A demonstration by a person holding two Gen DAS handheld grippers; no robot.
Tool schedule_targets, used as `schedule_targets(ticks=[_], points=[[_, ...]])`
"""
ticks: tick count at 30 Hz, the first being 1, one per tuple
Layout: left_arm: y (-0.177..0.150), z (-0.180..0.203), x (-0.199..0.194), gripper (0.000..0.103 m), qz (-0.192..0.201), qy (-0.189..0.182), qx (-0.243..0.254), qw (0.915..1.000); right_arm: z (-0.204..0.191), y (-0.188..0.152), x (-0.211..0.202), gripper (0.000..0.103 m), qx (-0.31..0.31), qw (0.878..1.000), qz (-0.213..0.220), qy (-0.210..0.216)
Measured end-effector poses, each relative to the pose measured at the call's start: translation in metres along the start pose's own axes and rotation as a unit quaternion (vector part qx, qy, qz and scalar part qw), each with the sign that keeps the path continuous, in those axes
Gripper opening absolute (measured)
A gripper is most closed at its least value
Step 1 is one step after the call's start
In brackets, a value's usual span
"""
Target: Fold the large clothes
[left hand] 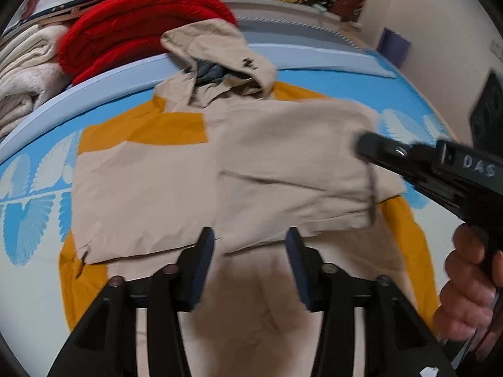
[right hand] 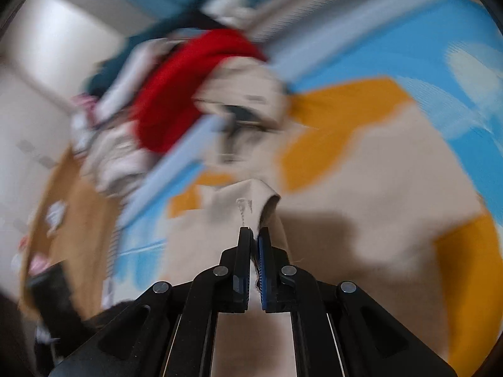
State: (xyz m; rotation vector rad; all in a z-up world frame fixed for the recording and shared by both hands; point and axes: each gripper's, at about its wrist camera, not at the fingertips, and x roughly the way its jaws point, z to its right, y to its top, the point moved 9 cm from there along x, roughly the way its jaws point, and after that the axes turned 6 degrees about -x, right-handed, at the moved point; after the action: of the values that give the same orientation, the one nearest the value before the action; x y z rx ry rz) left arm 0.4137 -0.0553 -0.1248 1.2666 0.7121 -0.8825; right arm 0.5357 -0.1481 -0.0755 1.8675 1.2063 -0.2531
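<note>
Now your right gripper [right hand: 254,234] pinches the jacket [left hand: 283,163] sleeve, folding it over the jacket on the bed [left hand: 345,84]. Your left gripper [left hand: 250,235] hangs open, empty. Next, lay it flat.

Motion blur smears the whole right wrist view: the red blanket [right hand: 188,88] and cardboard box [right hand: 66,220], left of the jaws, lose all detail. The jacket [right hand: 361,207] runs past the bottom edge.

Black gripper [left hand: 250,264] frames, blue pads [left hand: 202,260], silver screws — "DAS" marking.
</note>
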Motion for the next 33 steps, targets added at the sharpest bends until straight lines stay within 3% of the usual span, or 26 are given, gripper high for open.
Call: schedule_targets(ticks=[2,5,12,13,14,16,17,18,19,21,24,26,27,30,33], points=[[0.001,0.011,-0.005,0.059,0.009,-0.016,0.010,0.9998,-0.031,0.002,0.002,0.005,-0.027,0.999,-0.002,0.047],[0.001,0.027,-0.012,0.064,0.022,-0.039,0.025,0.9987,-0.051,-0.001,0.006,0.005,-0.040,0.997,-0.009,0.068],[0.006,0.027,-0.010,0.064,0.031,-0.028,0.024,0.9989,-0.071,-0.013,0.007,0.005,-0.036,0.992,-0.031,0.117],[0.007,0.024,-0.009,0.059,0.031,-0.020,0.023,0.9991,-0.076,-0.016,0.007,0.005,-0.040,0.990,-0.037,0.131],[0.007,0.019,-0.008,0.038,0.031,-0.007,0.021,0.9993,-0.081,-0.020,0.009,0.006,-0.041,0.988,-0.045,0.145],[0.008,0.004,-0.003,0.014,0.016,0.011,0.009,0.9998,-0.085,-0.024,0.013,0.008,-0.041,0.984,-0.065,0.159],[0.009,-0.008,-0.004,0.012,0.017,0.017,-0.008,0.9997,-0.083,-0.024,0.014,0.010,-0.040,0.985,-0.066,0.154],[0.012,-0.021,-0.007,0.012,0.022,0.025,-0.027,0.9991,-0.079,-0.023,0.014,0.020,-0.036,0.987,-0.063,0.143],[0.015,-0.035,-0.010,0.012,0.027,0.037,-0.044,0.9980,-0.072,-0.022,0.014,0.038,-0.028,0.989,-0.059,0.134],[0.022,-0.069,-0.017,0.012,0.034,0.061,-0.091,0.9934,-0.051,-0.015,0.012,0.057,-0.010,0.995,-0.041,0.089],[0.024,-0.122,-0.024,0.012,0.034,0.068,-0.178,0.9810,-0.009,-0.010,0.009,0.058,0.035,0.999,-0.026,0.013],[0.020,-0.151,-0.023,0.018,0.026,0.065,-0.224,0.9721,0.023,-0.014,0.011,0.058,0.071,0.996,-0.041,-0.042],[0.019,-0.163,-0.020,0.019,0.022,0.052,-0.245,0.9677,0.044,-0.020,0.013,0.058,0.092,0.991,-0.055,-0.080],[0.011,-0.194,-0.016,0.035,0.012,0.022,-0.309,0.9508,0.094,-0.043,0.017,0.058,0.158,0.972,-0.094,-0.146],[0.001,-0.218,-0.012,0.037,0.004,-0.008,-0.373,0.9279,0.130,-0.062,0.020,0.055,0.233,0.955,-0.107,-0.151]])
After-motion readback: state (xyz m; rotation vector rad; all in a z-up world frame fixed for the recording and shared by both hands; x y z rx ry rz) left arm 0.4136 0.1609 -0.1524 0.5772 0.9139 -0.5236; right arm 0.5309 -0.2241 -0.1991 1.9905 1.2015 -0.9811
